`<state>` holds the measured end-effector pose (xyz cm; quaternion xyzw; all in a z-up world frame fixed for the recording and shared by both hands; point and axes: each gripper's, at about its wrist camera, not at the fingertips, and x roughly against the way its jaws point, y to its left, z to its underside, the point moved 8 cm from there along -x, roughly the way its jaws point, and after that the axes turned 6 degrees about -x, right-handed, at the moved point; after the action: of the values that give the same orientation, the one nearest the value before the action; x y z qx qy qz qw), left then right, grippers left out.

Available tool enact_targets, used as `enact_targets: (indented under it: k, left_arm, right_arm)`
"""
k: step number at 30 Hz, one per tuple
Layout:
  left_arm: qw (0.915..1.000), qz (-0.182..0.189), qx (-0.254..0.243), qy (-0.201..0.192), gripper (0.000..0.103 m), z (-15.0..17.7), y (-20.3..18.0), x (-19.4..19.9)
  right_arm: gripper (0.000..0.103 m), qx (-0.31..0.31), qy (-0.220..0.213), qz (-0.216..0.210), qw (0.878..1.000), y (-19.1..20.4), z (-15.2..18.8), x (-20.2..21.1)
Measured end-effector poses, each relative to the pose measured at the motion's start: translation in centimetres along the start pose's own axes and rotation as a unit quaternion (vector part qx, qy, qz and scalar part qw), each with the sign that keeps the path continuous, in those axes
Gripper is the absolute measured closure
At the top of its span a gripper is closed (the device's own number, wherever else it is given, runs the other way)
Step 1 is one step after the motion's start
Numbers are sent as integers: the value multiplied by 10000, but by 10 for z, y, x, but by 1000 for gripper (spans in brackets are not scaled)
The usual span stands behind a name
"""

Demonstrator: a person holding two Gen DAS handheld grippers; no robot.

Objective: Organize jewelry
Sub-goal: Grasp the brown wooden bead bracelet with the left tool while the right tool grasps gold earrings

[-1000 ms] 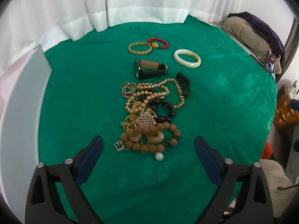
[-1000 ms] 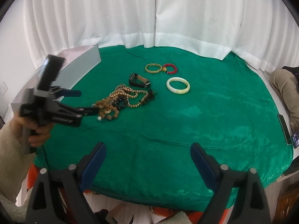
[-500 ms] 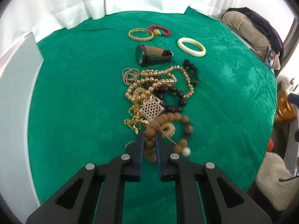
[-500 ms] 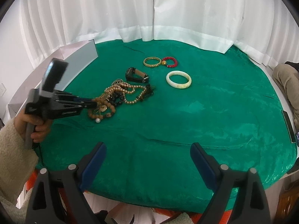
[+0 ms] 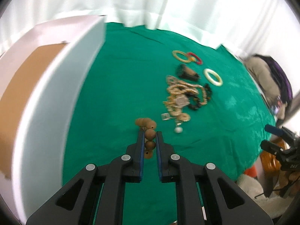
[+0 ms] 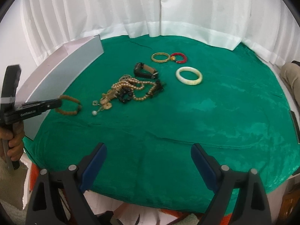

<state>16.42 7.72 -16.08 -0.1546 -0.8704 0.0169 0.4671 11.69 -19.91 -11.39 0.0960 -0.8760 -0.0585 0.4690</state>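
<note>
Left gripper [image 5: 150, 136]: jaws pressed together on the brown wooden-bead bracelet [image 5: 150, 134], two beads pinched between the blue pads, the rest of the loop hanging just past the tips, lifted clear of the green velvet-covered bench [image 5: 116, 97]. In the right wrist view the same bracelet [image 6: 68, 106] hangs as an open ring from the gripper [image 6: 59, 103], held by a hand [image 6: 13, 142] at the bench's left edge.

Just beyond and right of the left gripper's tips: a small white pearl bead [image 5: 178, 130] and a tangled heap of gold chains and black bead strands [image 5: 184, 98], lying on the cloth.

Further out past the heap: a black wristwatch with a tan strap [image 5: 187, 72]; right of it, a pale cream jade-like bangle [image 5: 213, 76]; beyond these, a gold bangle [image 5: 181, 56] touching a red bead bracelet [image 5: 196, 58].

Left of the left gripper: a white open box with a brown cardboard floor [image 5: 56, 86], its wall beside the cloth.

Right gripper [image 6: 149, 163]: jaws spread wide, nothing between them, poised over the bench's near edge, well apart from the jewelry.

Farthest: white curtains [image 6: 150, 9].
</note>
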Motion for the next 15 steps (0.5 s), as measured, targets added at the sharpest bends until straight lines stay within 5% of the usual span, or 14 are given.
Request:
enact_targets:
  k: [8, 10, 15]
  left_arm:
    - [9982, -400, 440, 16, 93, 19, 28, 4]
    - [9979, -400, 509, 43, 93, 23, 27, 2]
    - [9976, -370, 575, 73, 93, 28, 29, 3]
  right_arm:
    - [13, 529, 90, -1194, 9914, 66, -22, -37]
    - [39, 622, 258, -1557, 9855, 89, -26, -50]
    - [54, 865, 393, -1976, 9757, 133, -44, -85]
